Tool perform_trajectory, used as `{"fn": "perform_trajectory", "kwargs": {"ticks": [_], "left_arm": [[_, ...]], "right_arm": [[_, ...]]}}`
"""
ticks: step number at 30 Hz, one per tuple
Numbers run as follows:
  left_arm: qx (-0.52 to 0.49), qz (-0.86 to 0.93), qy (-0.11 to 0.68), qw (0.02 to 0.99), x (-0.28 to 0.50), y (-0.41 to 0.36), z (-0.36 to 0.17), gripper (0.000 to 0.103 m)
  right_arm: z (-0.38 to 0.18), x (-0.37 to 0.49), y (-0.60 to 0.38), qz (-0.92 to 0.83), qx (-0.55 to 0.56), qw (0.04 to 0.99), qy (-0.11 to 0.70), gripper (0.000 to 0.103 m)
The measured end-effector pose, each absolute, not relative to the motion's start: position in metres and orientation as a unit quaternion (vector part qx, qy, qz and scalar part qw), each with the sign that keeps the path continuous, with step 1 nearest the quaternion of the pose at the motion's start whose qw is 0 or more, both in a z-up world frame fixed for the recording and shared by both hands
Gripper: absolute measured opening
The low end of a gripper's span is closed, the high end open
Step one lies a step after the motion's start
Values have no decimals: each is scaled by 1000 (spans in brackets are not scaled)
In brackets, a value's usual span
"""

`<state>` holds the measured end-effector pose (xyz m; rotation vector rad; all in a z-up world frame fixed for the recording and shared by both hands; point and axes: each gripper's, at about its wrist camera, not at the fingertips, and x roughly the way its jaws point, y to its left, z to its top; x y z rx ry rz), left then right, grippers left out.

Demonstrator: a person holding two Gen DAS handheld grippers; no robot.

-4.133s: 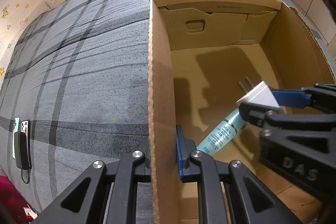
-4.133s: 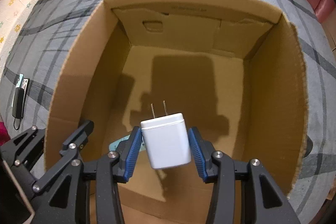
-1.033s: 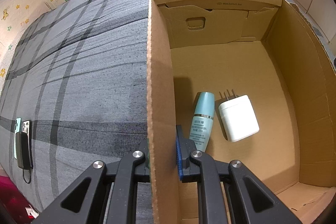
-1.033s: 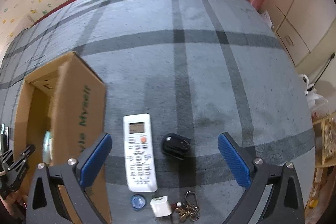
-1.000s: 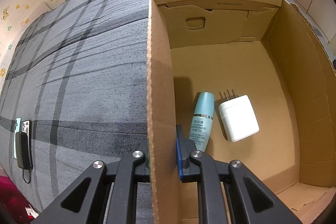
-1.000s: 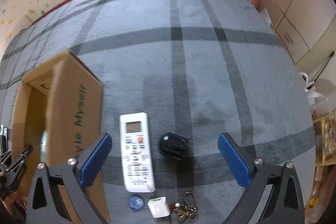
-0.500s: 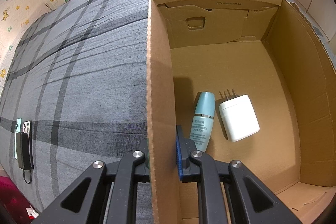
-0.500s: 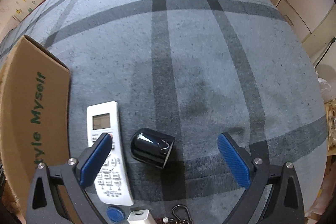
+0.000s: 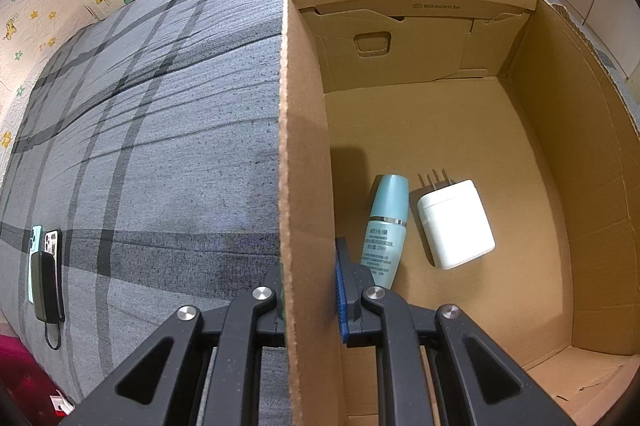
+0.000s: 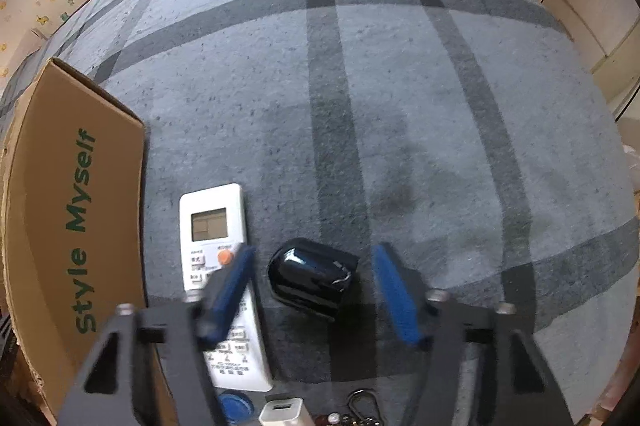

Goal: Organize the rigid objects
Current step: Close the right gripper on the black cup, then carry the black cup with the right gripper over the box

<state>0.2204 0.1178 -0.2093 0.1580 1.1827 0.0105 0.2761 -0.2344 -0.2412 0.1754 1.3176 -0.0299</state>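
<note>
Left gripper [image 9: 310,290]: we have it clamped on the left wall of the cardboard box [image 9: 304,154]; one finger sits outside the wall, the blue-padded one inside.
Box contents: we see a teal bottle [image 9: 386,230] lying on the floor of the box, just beside a white charger [image 9: 456,224] whose prongs point toward the far wall; the two look near touching, though we cannot tell whether they do.
Right gripper [image 10: 314,290]: we hold it parted wide over the grey plaid cover [image 10: 400,86], with a black glossy cylinder [image 10: 310,280] lying on its side between the blue pads [image 10: 394,292]; neither pad touches it.
Still outside the box: a white remote [image 10: 214,266] lies just left of the cylinder, partly under our left finger; a blue cap [image 10: 236,406], a small white adapter [image 10: 282,412] and a key ring [image 10: 360,412] sit at the near edge.
Box from the right: its outer wall, printed "Style Myself", stands just left of the remote.
Far left: two phones [image 9: 44,262] with a dark power bank on top lie well apart from the box.
</note>
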Motion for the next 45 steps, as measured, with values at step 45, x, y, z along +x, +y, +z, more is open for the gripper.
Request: {"fn": "perform_trajectory", "kwargs": {"ticks": [45], "left_arm": [[65, -2, 559, 827, 221, 122, -210, 14]], "right_arm": [[-119, 246, -159, 30, 6, 830, 557, 51]]}}
